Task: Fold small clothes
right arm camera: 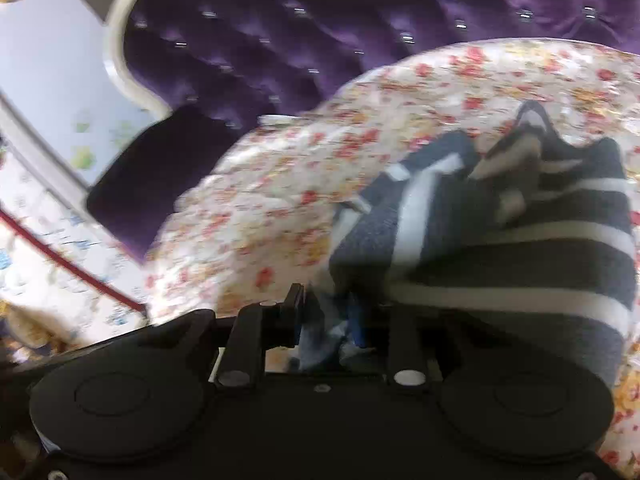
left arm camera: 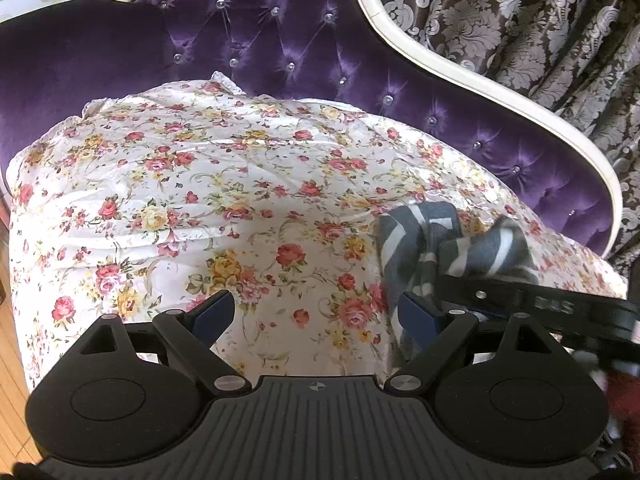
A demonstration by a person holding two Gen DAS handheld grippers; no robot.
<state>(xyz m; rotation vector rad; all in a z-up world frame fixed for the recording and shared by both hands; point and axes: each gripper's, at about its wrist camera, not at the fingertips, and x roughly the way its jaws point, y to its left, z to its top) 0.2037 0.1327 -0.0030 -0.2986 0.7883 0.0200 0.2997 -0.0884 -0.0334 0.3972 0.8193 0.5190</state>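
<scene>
Left gripper [left arm camera: 316,312]: fingers spread wide, nothing between them, poised above the sheet [left arm camera: 200,184] covering a purple sofa [left arm camera: 280,40]. Right gripper [right arm camera: 326,320]: fingers drawn close and clamped on a bunched edge of the garment [right arm camera: 500,248], a dark grey knit with white stripes; some pale blue cloth also shows between the fingers, identity uncertain. The right view is blurred, so the exact grip point cannot be confirmed. The garment hangs crumpled ahead and to the right of the right fingers, and in the left view lies just beyond and right of the left gripper's right finger [left arm camera: 416,312], partly lifted off the sheet. Judged step: the piece is being carried or shaken out for spreading; no fold is yet visible. To do this well, the left fingers should take the opposite edge or corner, both grips then drawing the cloth taut and laying it flat on the sheet ahead of the fingers before any fold; seizing a mid-fabric bunch would leave creases. Pose: left gripper level, pointing toward the sofa back; right gripper tilted, rolled to one side.
</scene>
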